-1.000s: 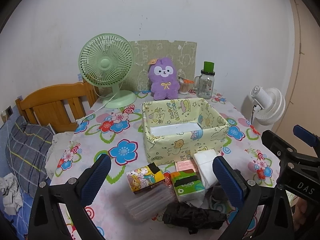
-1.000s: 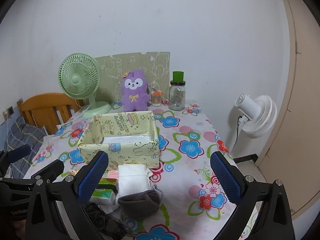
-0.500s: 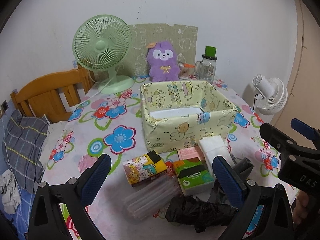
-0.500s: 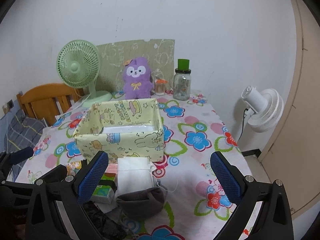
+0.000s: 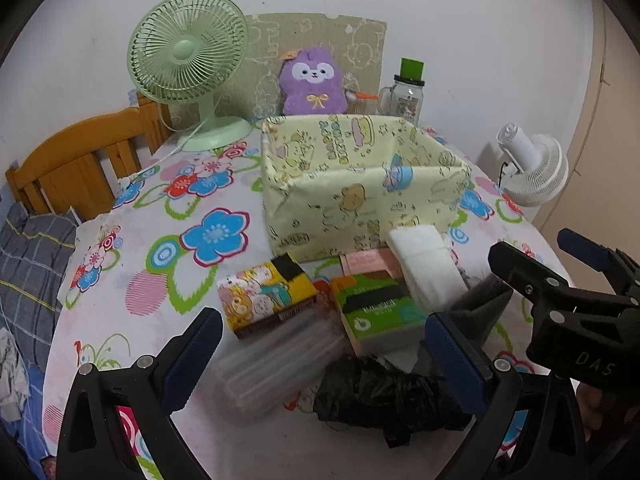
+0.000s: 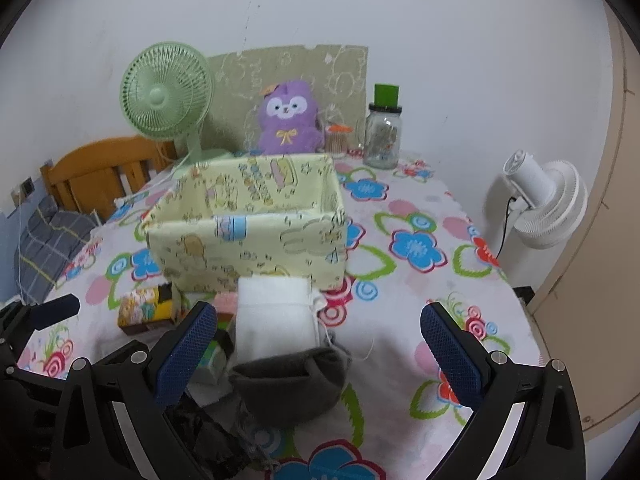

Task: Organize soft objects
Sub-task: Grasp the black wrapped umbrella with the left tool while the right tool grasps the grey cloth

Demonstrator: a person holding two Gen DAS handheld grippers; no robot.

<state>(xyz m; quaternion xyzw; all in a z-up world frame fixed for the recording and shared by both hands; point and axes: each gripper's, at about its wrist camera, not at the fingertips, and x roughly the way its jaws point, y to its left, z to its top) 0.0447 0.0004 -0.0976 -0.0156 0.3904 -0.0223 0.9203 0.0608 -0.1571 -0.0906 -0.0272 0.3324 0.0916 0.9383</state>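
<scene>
Both tongs are spread apart and hold nothing. The left tongs (image 5: 324,354) hover over the tissue packs (image 5: 376,316) and black bag (image 5: 384,396); the right tongs (image 6: 320,344) hover over the grey cloth (image 6: 288,380) and white pack (image 6: 274,320). These soft things lie on the worktop (image 6: 408,296), just in front of the yellow box (image 6: 248,236).

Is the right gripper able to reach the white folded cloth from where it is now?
Probably yes. The right gripper is open, and the white cloth lies straight ahead between its fingers. Only the gray cloth lies in front, low on the table.
</scene>
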